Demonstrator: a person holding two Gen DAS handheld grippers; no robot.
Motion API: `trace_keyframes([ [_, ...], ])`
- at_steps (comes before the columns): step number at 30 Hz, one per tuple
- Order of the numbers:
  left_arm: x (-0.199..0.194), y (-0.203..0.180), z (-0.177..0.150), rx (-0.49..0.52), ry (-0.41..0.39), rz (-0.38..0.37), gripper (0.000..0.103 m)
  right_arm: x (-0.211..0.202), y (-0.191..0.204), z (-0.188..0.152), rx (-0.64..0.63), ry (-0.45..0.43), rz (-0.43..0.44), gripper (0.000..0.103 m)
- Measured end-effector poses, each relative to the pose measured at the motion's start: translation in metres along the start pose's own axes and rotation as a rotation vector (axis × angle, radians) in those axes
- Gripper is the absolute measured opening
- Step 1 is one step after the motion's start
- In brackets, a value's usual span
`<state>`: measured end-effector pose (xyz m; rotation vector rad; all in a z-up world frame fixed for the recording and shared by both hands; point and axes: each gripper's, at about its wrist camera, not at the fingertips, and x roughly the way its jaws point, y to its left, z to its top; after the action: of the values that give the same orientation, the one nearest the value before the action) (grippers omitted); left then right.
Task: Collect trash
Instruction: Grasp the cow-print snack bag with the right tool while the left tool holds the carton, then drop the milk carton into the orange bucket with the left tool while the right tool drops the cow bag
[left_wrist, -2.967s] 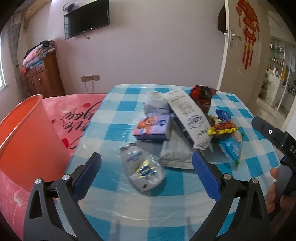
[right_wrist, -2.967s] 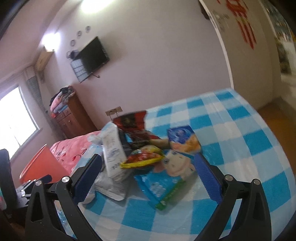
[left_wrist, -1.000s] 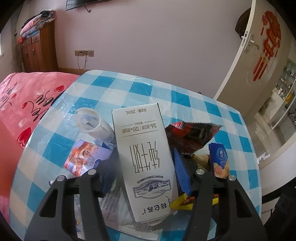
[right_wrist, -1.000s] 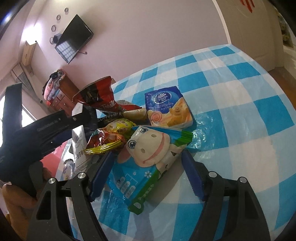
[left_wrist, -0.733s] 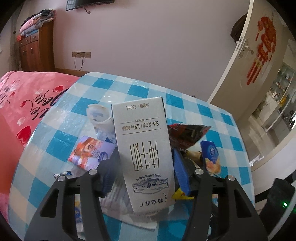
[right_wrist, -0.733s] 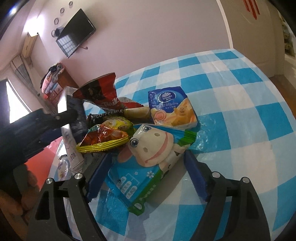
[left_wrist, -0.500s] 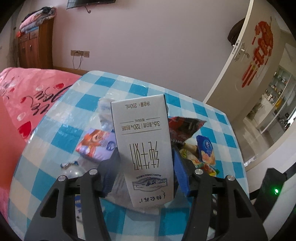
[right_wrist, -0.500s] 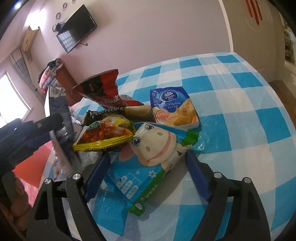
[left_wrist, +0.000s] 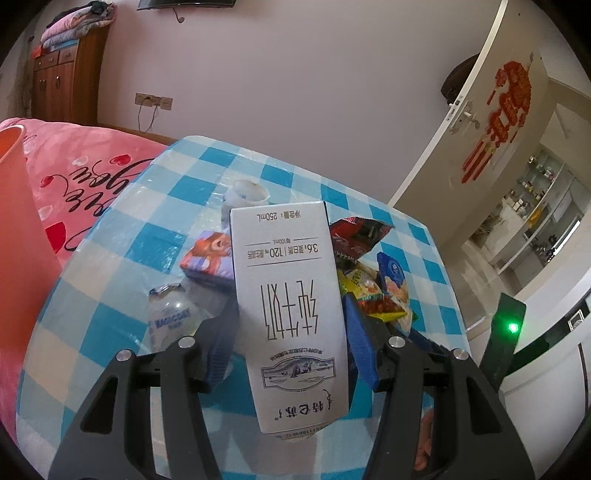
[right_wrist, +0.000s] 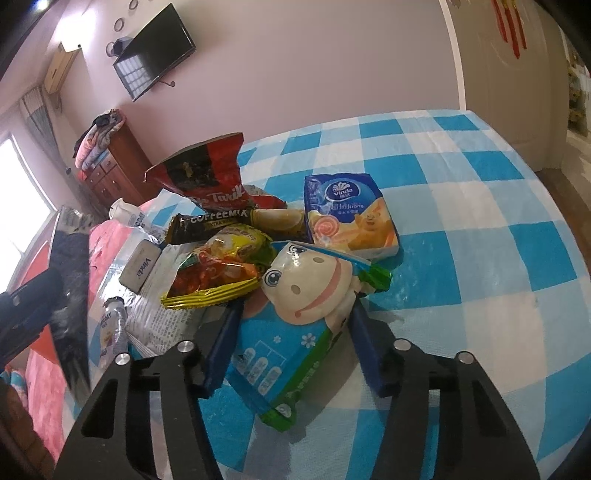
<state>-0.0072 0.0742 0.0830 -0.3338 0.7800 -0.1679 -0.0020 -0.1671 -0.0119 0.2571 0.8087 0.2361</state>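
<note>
My left gripper (left_wrist: 291, 332) is shut on a white milk carton (left_wrist: 288, 306) and holds it above the blue-checked table (left_wrist: 147, 236). The carton also shows at the left of the right wrist view (right_wrist: 70, 280). My right gripper (right_wrist: 295, 332) is shut on a blue snack bag with a cartoon cow (right_wrist: 295, 321), which still lies on the table. Beside it lie a yellow-red wrapper (right_wrist: 218, 269), a red bag (right_wrist: 207, 173), a coffee-mix packet (right_wrist: 214, 221) and a tissue pack (right_wrist: 351, 218).
An orange bin (left_wrist: 18, 236) stands at the left beside a pink bed (left_wrist: 85, 173). A crushed plastic bottle (left_wrist: 170, 317), a small purple pack (left_wrist: 210, 254) and a white cup (left_wrist: 245, 194) lie on the table. A door (left_wrist: 480, 122) is at the right.
My left gripper has lifted the milk carton higher and drawn it back toward the left, bringing the orange bin into view. My right gripper has closed in on the cow bag.
</note>
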Motion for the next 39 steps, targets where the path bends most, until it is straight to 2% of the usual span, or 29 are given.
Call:
trace_keyframes([
  [8, -0.017, 0.017, -0.012, -0.005, 0.004, -0.013, 0.057, -0.009, 0.0, -0.007, 0.0, -0.014, -0.019, 0.051],
  [17, -0.025, 0.035, -0.027, 0.0, 0.02, -0.031, 0.057, -0.029, -0.004, -0.025, 0.016, -0.015, -0.032, 0.05],
  [27, -0.041, 0.055, -0.032, 0.005, -0.002, -0.047, 0.057, -0.063, -0.011, -0.041, 0.105, 0.005, -0.038, 0.049],
  [32, -0.054, 0.063, -0.028, 0.01, -0.032, -0.054, 0.057, -0.077, 0.005, -0.034, 0.086, -0.003, -0.03, 0.049],
  [39, -0.084, 0.076, -0.012, 0.0, -0.104, -0.079, 0.057, -0.095, 0.055, -0.008, 0.03, -0.028, 0.055, 0.049],
])
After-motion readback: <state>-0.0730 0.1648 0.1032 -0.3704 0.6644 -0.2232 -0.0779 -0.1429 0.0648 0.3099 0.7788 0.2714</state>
